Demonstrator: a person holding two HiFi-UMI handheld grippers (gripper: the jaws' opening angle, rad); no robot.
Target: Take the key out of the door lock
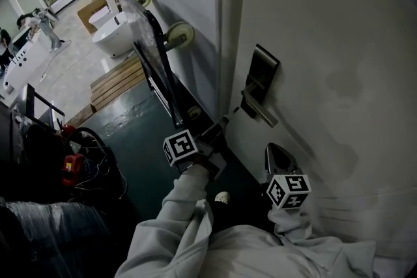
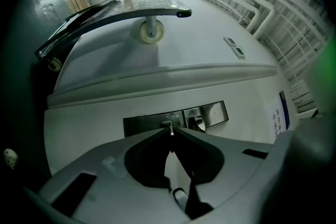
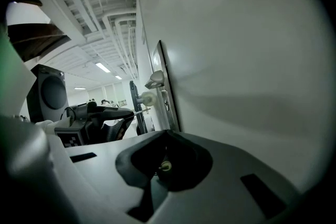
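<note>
Between the closed tips of the left gripper (image 2: 171,131) sits the key (image 2: 168,126), pinched by its head. Its blade points straight ahead of the fingers at the lock plate (image 2: 152,123) and, in the right gripper view, seems to end just short of it. The right gripper (image 3: 167,135) is beside the door (image 1: 326,42), with its jaws together and nothing between them.

Jaws of the left gripper (image 2: 171,131) pinched shut on a small metal key (image 2: 168,125), key just in front of a dark lock plate (image 2: 149,123) on a white door (image 2: 100,118), lever handle (image 2: 197,122) at the plate's right part, cart wheel (image 2: 149,32) well above the plate, blue-printed notice (image 2: 281,115) far right of it.
</note>
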